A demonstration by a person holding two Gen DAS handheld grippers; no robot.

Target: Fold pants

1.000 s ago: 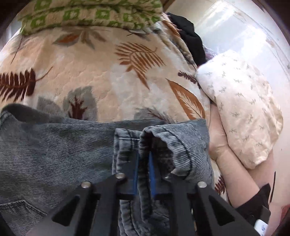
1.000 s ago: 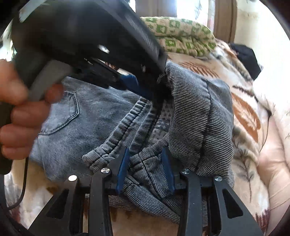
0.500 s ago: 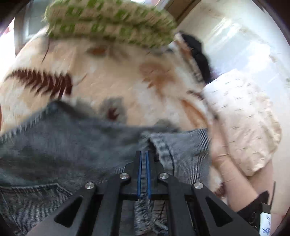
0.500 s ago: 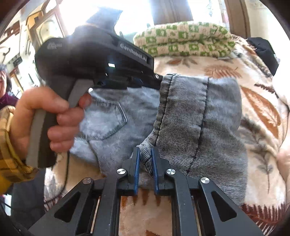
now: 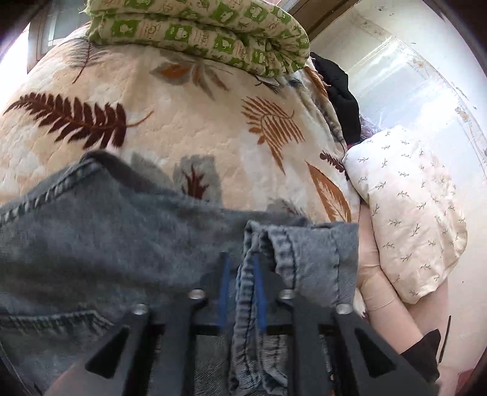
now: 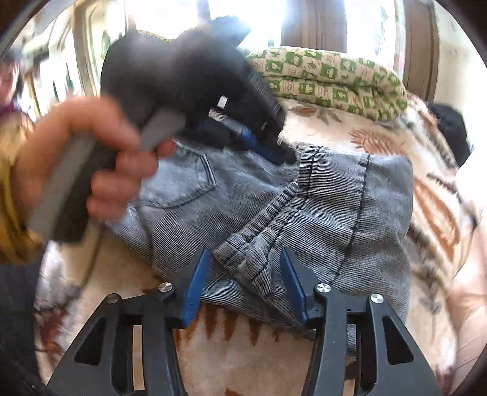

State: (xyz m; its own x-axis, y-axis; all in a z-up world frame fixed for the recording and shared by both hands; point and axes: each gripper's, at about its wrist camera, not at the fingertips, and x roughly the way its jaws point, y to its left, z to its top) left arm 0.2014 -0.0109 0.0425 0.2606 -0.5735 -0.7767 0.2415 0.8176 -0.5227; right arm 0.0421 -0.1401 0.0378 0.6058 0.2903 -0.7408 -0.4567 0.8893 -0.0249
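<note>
Both black two-finger grippers, left [image 5: 240, 284] and right [image 6: 245, 280], were opening, the folded grey denim pants [image 6: 328, 210] lying loose between their blue pads.

The pants [image 6: 274, 213] lie folded on the bed [image 5: 182, 128], the upper layer at the right over the lower. A folded quilt [image 5: 194, 27] sits on the bed behind them. A pillow [image 5: 411, 213] lies at the bed's right edge, a dark garment [image 5: 338, 91] behind it. The left gripper [image 5: 240, 283] straddles the far hem; the right gripper [image 6: 243, 274] straddles the near one.
</note>
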